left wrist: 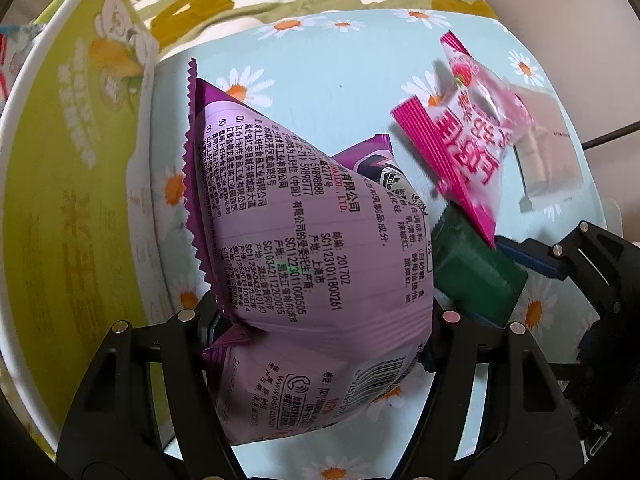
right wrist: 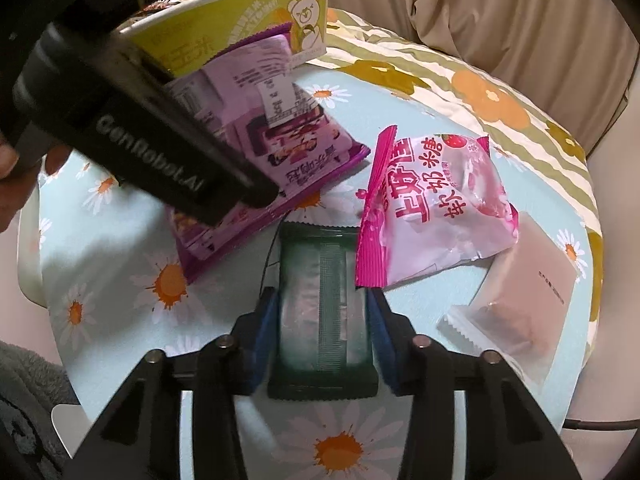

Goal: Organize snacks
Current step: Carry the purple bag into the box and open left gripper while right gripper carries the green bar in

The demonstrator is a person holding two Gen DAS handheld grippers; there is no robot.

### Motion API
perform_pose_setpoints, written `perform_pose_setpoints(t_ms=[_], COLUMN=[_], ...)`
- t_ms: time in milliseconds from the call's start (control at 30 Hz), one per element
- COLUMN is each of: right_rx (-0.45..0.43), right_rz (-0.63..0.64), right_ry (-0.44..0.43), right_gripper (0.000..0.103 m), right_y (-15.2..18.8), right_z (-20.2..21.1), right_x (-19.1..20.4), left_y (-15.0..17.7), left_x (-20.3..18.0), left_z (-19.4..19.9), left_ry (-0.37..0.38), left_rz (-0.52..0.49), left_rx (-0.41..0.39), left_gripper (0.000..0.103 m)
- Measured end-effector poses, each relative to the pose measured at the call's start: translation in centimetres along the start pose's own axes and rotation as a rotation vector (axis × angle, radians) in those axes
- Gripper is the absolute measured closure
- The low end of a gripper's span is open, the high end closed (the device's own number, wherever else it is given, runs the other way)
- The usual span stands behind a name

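2 claws gripping 1 snack each.
L claw [left wrist: 320, 320] clamping purple bag [left wrist: 288, 240]; R claw [right wrist: 322, 332] squeezing green pack [right wrist: 324, 320]; 1 pink bag [right wrist: 432, 208] lying nearby.

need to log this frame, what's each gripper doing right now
Left gripper: closed on the purple snack bag, lifted.
Right gripper: closed on the dark green packet.

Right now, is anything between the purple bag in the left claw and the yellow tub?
Nothing visible. The left claw holds the purple bag right beside the tub, with only bare cloth between them. The pink bag and green packet lie on the other side.
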State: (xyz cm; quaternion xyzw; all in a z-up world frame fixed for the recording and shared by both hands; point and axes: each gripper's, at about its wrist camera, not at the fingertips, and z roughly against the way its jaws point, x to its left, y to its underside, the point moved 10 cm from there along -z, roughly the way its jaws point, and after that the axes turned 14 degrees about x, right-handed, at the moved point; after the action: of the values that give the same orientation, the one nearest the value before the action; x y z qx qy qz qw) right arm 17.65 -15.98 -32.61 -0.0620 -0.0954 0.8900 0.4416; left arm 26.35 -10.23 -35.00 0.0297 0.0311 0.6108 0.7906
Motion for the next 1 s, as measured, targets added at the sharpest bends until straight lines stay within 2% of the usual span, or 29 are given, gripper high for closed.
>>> perform_pose_setpoints(t_ms=[300,467,567,667,767,1000], right_rx=[-0.025,-0.055,-0.076,-0.106,-0.148,-0.239], right_rz=[-0.021,-0.05,-0.085,-0.105,-0.111,-0.104], right_ry=[-0.014,-0.029,-0.046,-0.052,-0.052,-0.08], right_gripper=[0.063,0.063,0.063,0.063,0.062,0.062], right_y=[1.2,1.6,1.5,0.3,-1.5,-7.9], right_z=[2.4,5.2,7.6,10.8,14.0,19.4], right_x=[0.9,0.7,0.2,-0.5,-0.7,1.3], left_y=[2.0,3.3,3.9,4.7,5.2,6.9], left_x=[0.0,-0.7,-1.1,-0.6,0.9,8.2], left_z=[2.0,5.3,8.7,12.8,16.9,24.2], left_ry=[0.006,0.028,0.047,0.071,0.064,0.03], left_rz=[0.027,0.053,0.078,0.105,0.133,0.229], left_rx=[-0.047,-0.106,-0.165,-0.239,-0.313,-0.44], left_gripper=[0.038,0.038,0.038,0.038,0.038,0.038])
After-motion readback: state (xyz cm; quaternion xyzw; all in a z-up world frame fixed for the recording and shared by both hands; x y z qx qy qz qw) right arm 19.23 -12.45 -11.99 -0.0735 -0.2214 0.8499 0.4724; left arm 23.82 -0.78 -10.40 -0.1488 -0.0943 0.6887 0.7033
